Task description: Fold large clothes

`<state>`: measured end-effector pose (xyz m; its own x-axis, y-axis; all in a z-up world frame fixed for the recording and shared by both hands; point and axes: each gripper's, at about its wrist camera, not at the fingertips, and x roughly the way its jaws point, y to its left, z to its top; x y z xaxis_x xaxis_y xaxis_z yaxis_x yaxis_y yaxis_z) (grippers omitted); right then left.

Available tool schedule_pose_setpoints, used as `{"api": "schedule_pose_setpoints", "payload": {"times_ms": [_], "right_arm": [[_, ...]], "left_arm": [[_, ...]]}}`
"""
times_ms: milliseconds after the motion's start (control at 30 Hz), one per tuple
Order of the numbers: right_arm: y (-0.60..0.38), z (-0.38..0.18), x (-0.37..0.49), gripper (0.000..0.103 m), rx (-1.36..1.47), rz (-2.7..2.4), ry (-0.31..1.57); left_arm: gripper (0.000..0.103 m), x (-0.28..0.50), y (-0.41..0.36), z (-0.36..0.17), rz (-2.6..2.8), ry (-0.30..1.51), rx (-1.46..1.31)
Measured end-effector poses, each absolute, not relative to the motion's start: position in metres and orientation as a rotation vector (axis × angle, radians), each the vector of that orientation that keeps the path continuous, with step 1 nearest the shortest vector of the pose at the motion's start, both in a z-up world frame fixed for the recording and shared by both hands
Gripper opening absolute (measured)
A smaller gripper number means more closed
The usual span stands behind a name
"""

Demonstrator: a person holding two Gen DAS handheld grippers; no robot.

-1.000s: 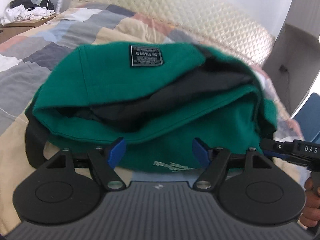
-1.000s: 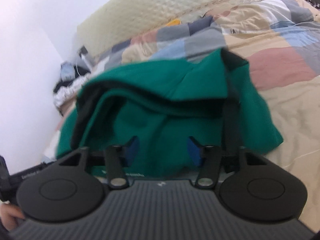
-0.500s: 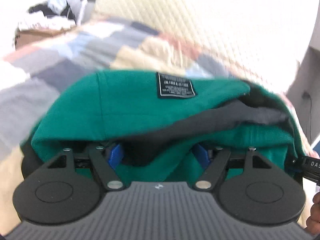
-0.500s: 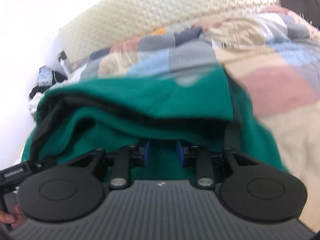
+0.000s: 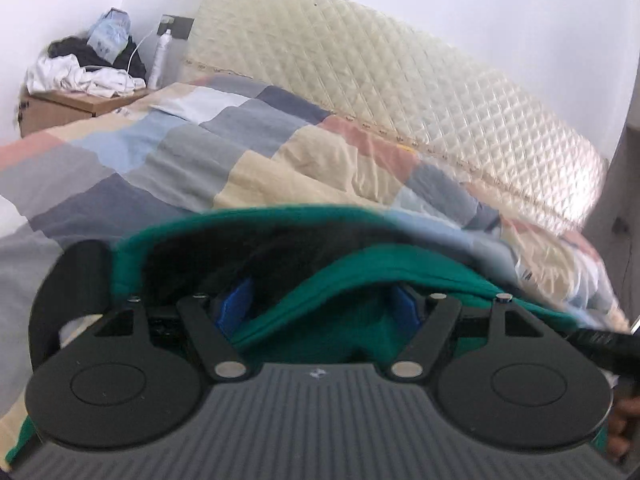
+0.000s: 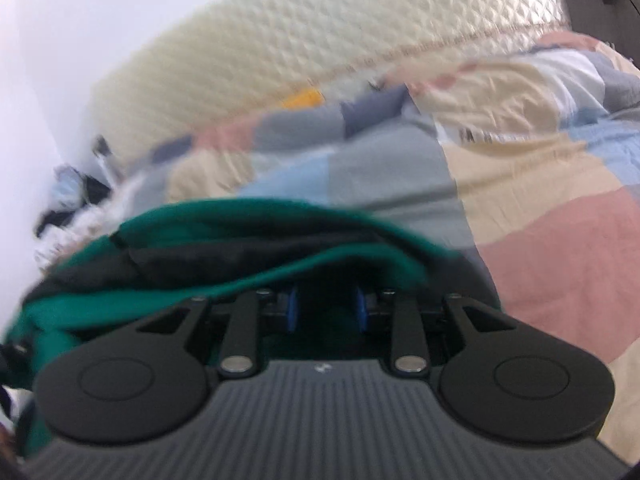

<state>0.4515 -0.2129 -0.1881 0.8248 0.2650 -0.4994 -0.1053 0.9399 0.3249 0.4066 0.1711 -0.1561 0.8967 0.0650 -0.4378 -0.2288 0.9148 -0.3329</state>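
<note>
A folded green garment with black lining (image 5: 360, 280) lies on the patchwork bed cover, right against my left gripper (image 5: 320, 308). The left jaws stand wide apart with the garment's green edge between the blue pads (image 5: 236, 308). In the right wrist view the same garment (image 6: 240, 232) bulges over my right gripper (image 6: 326, 308), whose blue pads (image 6: 291, 308) stand closer together under the folds with dark cloth between them. Whether they pinch the cloth is hidden.
The patchwork bed cover (image 5: 200, 160) stretches ahead to a cream quilted headboard (image 5: 400, 80). A bedside box with a pile of clothes (image 5: 80, 72) and a white bottle (image 5: 160, 56) stands at the far left. The right gripper's handle (image 5: 600, 344) shows at the right edge.
Both grippers have pushed in under the garment's near edge and tilted up. The label on top has gone out of sight. The right jaws have narrowed.
</note>
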Motion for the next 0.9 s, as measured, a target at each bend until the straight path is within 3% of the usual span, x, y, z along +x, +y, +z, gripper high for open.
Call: {"api": "schedule_pose_setpoints", "payload": {"times_ms": [333,633,900], "right_arm": [[-0.225,-0.212,0.484,0.033,0.380,0.058,0.659],[-0.233,-0.191,0.384,0.033,0.386,0.120,0.593],[-0.254,-0.183,0.302,0.033,0.490,0.138,0.625]], "left_arm": [[0.077,0.397,0.184,-0.151,0.102,0.439,-0.432],[0.078,0.317,0.161,-0.150,0.071,0.457,-0.327],[0.078,0.254,0.145,-0.160,0.082,0.546,-0.462]]}}
